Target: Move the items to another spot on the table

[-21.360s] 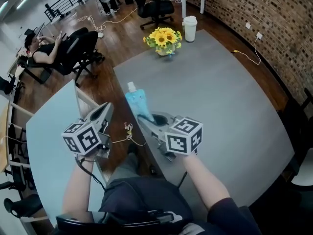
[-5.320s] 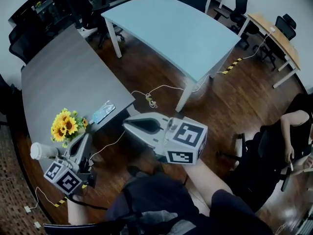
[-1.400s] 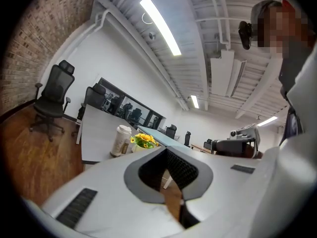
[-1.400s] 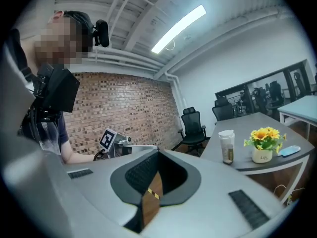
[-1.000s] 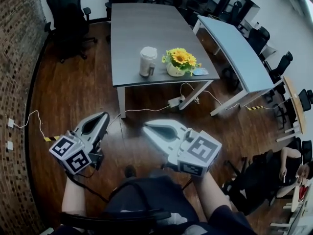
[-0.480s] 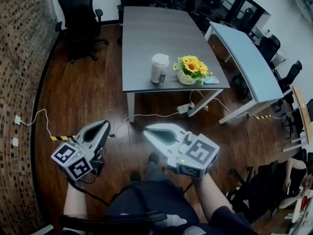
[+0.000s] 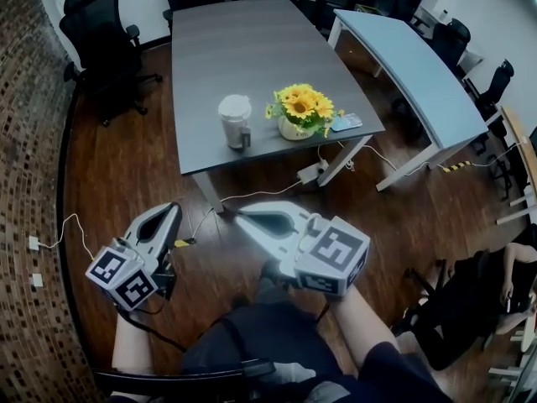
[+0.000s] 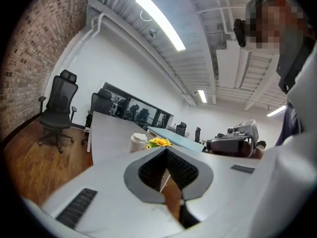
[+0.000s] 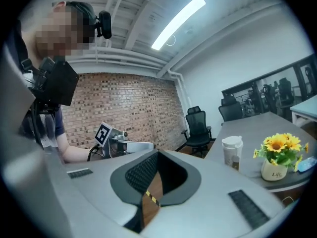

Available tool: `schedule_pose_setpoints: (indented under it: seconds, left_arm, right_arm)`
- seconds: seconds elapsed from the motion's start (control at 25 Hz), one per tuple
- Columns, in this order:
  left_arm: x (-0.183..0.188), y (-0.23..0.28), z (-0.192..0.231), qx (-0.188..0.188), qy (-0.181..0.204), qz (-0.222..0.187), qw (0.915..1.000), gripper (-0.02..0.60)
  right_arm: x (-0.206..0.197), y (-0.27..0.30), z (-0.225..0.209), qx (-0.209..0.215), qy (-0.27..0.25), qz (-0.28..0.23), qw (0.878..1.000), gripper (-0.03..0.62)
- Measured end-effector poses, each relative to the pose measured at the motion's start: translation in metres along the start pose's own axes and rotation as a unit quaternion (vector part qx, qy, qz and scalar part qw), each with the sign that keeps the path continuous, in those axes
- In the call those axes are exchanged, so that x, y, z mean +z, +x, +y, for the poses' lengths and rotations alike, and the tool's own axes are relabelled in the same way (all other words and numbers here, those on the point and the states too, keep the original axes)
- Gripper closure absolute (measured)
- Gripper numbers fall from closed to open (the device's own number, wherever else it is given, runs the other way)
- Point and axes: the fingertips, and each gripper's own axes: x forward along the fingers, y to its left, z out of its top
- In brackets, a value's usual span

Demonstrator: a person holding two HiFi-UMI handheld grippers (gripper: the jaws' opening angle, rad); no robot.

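Now the pouch [image 7: 346,122] rests by the sunflowers [image 7: 300,107], moved there, and our right gripper [image 7: 238,213] and left gripper [image 7: 174,209] both clench empty.

The cup [image 7: 234,121] stood by the near edge of the table [image 7: 226,40], the flowers [image 7: 300,112] just to its right, and a pouch [image 7: 346,122] right of them at the corner. A second table [image 7: 411,57] stood further right, and a chair [image 7: 92,23] to the left.
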Motion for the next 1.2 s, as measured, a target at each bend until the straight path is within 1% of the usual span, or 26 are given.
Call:
schedule_pose_setpoints:
  seconds: [0.12, 0.2, 0.24, 0.4, 0.48, 0.56, 0.68, 0.92, 1.08, 1.2]
  left_arm:
    - [0.011, 0.034, -0.005, -0.007, 0.028, 0.006, 0.9996, 0.578]
    - [0.022, 0.051, -0.003, -0.002, 0.046, 0.008, 0.9989, 0.578]
    - [0.029, 0.058, 0.000, 0.001, 0.049, 0.005, 0.9988, 0.578]
    - [0.062, 0.077, 0.017, 0.020, 0.033, -0.018, 0.9991, 0.578]
    - [0.073, 0.083, 0.024, 0.033, 0.032, -0.024, 0.9987, 0.578]
    - [0.074, 0.090, 0.031, 0.051, 0.038, -0.020, 0.9978, 0.578]
    - [0.063, 0.101, 0.035, 0.073, 0.040, 0.005, 0.9965, 0.578]
    - [0.063, 0.115, 0.026, 0.064, 0.042, 0.015, 0.9970, 0.578]
    - [0.070, 0.129, 0.030, 0.048, 0.057, 0.020, 0.9970, 0.578]
    - [0.072, 0.141, 0.033, 0.023, 0.070, 0.023, 0.9970, 0.578]
  right_arm:
    - [0.008, -0.012, -0.034, -0.006, -0.013, -0.019, 1.000, 0.614]
    - [0.014, -0.019, -0.047, 0.003, -0.015, -0.013, 1.000, 0.614]
    - [0.018, -0.022, -0.053, 0.008, -0.017, -0.011, 1.000, 0.615]
    - [0.032, -0.033, -0.085, 0.017, -0.029, -0.032, 0.999, 0.615]
    - [0.036, -0.036, -0.100, 0.022, -0.027, -0.042, 0.999, 0.615]
    - [0.040, -0.038, -0.111, 0.030, -0.020, -0.048, 0.998, 0.615]
    - [0.043, -0.039, -0.120, 0.044, -0.014, -0.053, 0.998, 0.615]
    - [0.046, -0.035, -0.133, 0.054, -0.011, -0.063, 0.997, 0.615]
    - [0.050, -0.030, -0.145, 0.035, -0.005, -0.058, 0.998, 0.615]
    - [0.052, -0.024, -0.150, 0.021, -0.010, -0.052, 0.998, 0.615]
